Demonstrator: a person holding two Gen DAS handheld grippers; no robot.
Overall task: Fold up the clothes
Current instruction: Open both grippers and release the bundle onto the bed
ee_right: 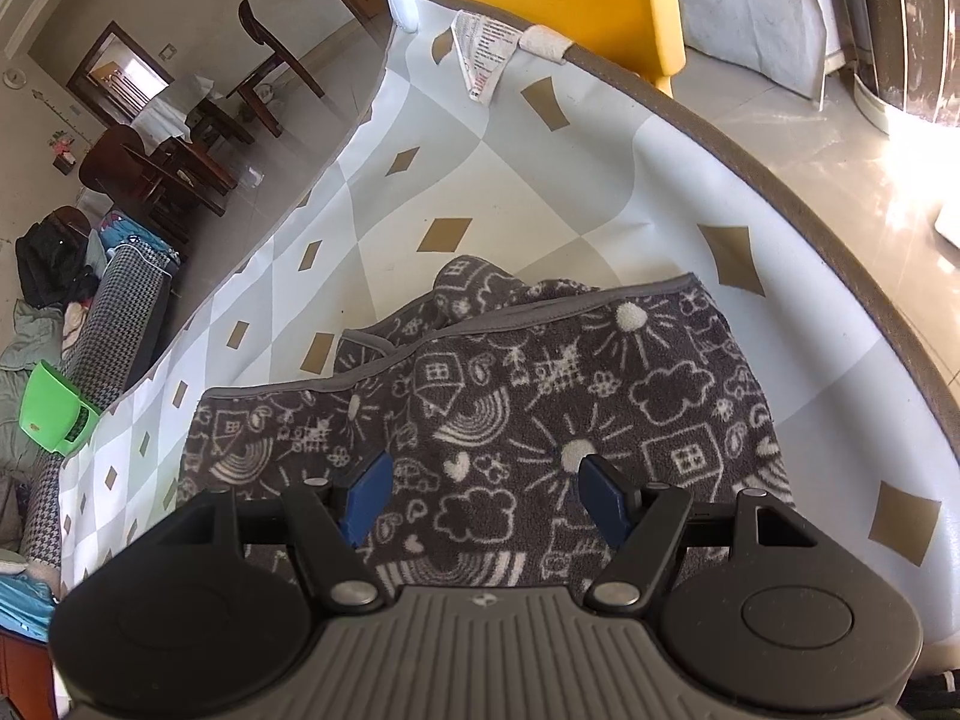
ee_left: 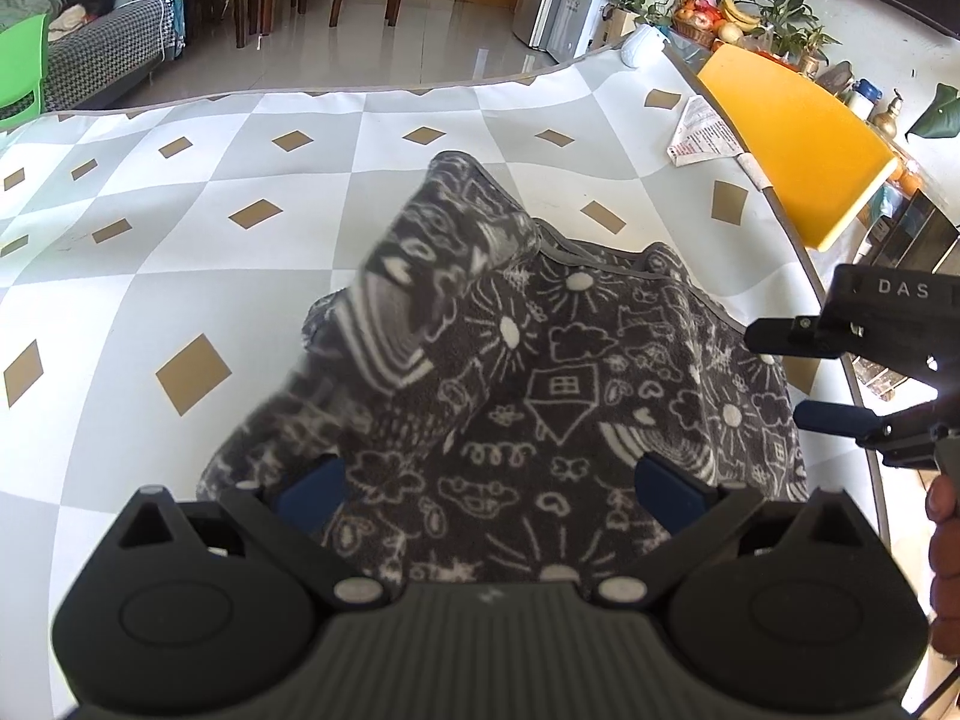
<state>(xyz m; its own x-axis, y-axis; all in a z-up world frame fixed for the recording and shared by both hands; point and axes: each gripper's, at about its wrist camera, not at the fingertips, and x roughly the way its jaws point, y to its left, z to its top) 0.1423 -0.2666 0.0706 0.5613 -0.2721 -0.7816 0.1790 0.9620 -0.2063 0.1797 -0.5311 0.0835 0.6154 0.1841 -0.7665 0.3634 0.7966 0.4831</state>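
A dark grey fleece garment [ee_left: 540, 384] with white doodle prints lies bunched on the checked mat [ee_left: 180, 228]; one corner stands up in a peak. My left gripper [ee_left: 489, 483] is open just above its near edge, blue pads wide apart. My right gripper [ee_left: 774, 375] shows at the right edge of the left wrist view, open, beside the garment's right side. In the right wrist view the garment [ee_right: 540, 396] lies partly folded with grey-trimmed edges, and my right gripper [ee_right: 483, 498] is open over it, empty.
The mat [ee_right: 540, 192] has a grey border and a white label [ee_right: 483, 51] at its far edge. A yellow chair [ee_left: 792, 144] stands beside the mat on the right. A sofa [ee_left: 102, 60], dining chairs and plants stand beyond the mat.
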